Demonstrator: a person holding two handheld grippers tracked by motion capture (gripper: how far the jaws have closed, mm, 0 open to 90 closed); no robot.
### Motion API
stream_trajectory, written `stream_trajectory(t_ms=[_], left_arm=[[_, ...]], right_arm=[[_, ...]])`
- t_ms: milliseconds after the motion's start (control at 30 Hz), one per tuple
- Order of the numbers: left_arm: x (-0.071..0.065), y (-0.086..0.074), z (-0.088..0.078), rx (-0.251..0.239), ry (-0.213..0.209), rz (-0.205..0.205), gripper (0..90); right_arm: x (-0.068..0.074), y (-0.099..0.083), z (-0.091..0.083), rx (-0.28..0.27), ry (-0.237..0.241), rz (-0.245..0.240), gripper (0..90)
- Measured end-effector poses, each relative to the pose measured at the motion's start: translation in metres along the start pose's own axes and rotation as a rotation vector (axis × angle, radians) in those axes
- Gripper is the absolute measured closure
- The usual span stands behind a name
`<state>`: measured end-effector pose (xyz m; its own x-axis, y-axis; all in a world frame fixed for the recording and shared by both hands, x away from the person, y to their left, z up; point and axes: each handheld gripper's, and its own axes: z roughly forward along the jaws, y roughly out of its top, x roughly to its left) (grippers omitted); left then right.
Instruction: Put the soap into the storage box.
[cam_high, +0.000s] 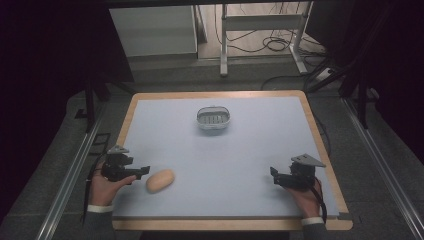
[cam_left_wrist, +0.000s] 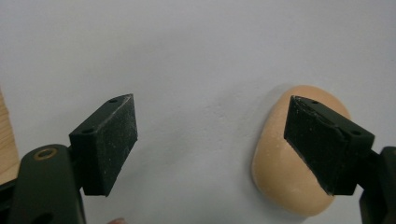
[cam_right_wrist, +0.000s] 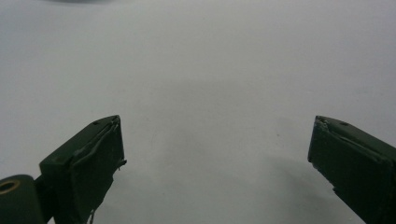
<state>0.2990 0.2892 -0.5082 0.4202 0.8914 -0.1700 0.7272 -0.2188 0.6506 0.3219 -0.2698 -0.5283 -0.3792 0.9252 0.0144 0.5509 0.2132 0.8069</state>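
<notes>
My left gripper (cam_high: 142, 172) lies low over the pale tabletop (cam_high: 240, 160), jaws spread wide and holding nothing, my left hand (cam_high: 102, 187) wrapped around its body from behind with the wrist resting near the table's front edge. Just beyond its fingertips sits the potato (cam_high: 160, 180), a smooth tan oval lying on its side. In the left gripper view the potato (cam_left_wrist: 285, 172) rests behind the right-hand jaw rather than in the gap; whether that jaw touches it I cannot tell. Well across from the potato, toward the table's opposite side, my right gripper (cam_high: 274, 175) points inward at about the same depth, my right hand (cam_high: 306, 196) gripping it from below, cuff at the table's edge. Its jaws also stand wide apart over bare surface. Far behind the potato, near the table's back middle, stands a small white basket (cam_high: 213, 119).
</notes>
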Motion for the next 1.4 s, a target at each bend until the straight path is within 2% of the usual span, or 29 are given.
stream_trajectory(t_ms=[67, 233, 333, 533, 1200, 1400], left_arm=[[0.0006, 0.0, -0.0004, -0.002, 0.001, -0.001, 17.5], [0.0013, -0.0009, 0.0003, -0.002, 0.002, 0.0, 17.5], [0.001, -0.0012, 0.0027, 0.005, -0.001, 0.001, 17.5], [0.0017, -0.0001, 0.0033, 0.004, -0.005, 0.002, 17.5], [0.0046, 0.0, 0.0032, 0.009, 0.005, -0.005, 17.5], [0.0037, 0.0021, 0.0086, 0.035, 0.021, 0.005, 17.4]], right_arm=[[0.0015, 0.0, 0.0004, 0.006, 0.007, -0.022, 5.5], [0.0032, -0.0012, -0.0018, -0.018, 0.015, -0.042, 9.0], [0.0006, -0.0026, -0.0048, -0.048, 0.013, -0.015, 9.0], [-0.0033, -0.0035, -0.0064, -0.061, 0.022, 0.033, 9.1], [-0.0027, -0.0043, -0.0075, -0.071, 0.009, 0.027, 10.2], [-0.0045, -0.0045, -0.0079, -0.075, 0.021, 0.043, 10.2]])
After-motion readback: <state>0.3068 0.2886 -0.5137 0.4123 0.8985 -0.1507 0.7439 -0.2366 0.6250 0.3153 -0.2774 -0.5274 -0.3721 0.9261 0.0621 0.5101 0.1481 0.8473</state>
